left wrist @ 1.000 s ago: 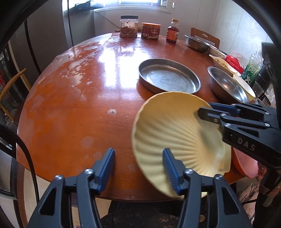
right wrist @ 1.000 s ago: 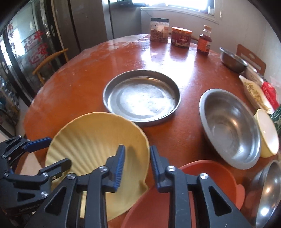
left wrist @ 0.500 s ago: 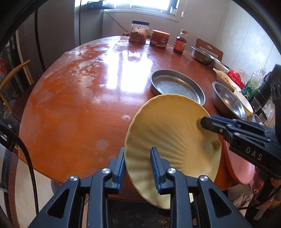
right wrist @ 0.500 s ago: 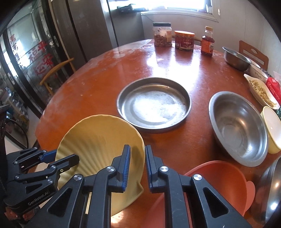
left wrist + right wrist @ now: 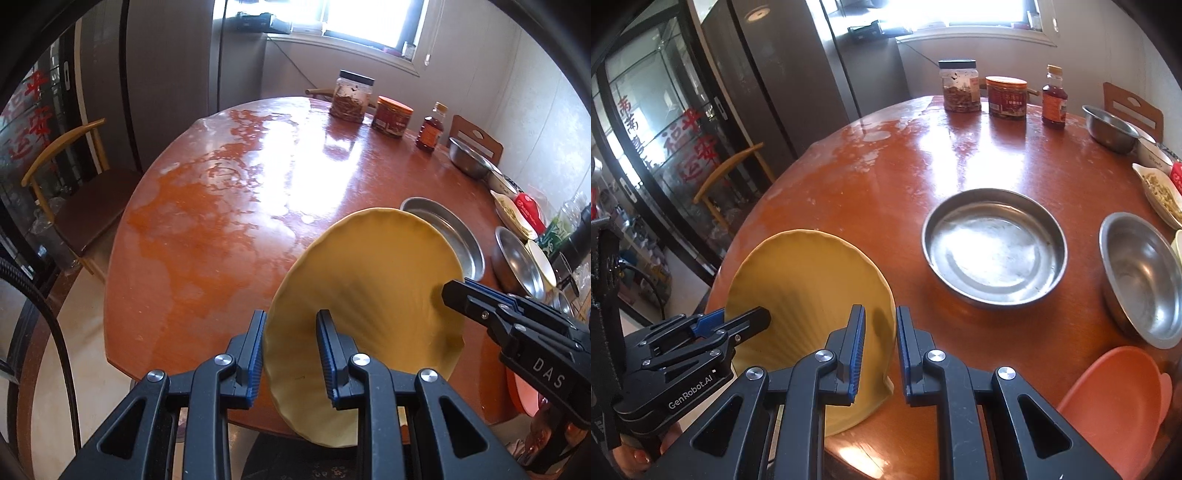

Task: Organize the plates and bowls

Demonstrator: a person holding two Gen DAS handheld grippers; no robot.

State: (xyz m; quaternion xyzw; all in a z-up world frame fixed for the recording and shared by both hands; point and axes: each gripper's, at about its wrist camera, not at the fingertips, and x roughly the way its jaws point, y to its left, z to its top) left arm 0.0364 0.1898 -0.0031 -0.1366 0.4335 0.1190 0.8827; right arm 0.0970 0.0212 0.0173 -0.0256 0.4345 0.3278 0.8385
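Observation:
A yellow shell-shaped plate hangs tilted over the near edge of the round red-brown table, its ribbed face turned to the right. My left gripper is shut on its near rim. My right gripper is shut on the opposite rim of the same plate. In the left wrist view the right gripper comes in from the right; in the right wrist view the left gripper comes in from the left. A flat steel pan, a steel bowl and an orange plate rest on the table.
Two jars and a sauce bottle stand at the table's far edge, with a small steel bowl to their right. A dish of food lies at the right rim. A chair and a tall fridge stand to the left.
Both grippers closed on the yellow plate's rim. The plate rose off the table and tipped up toward its edge, moving left and toward me.

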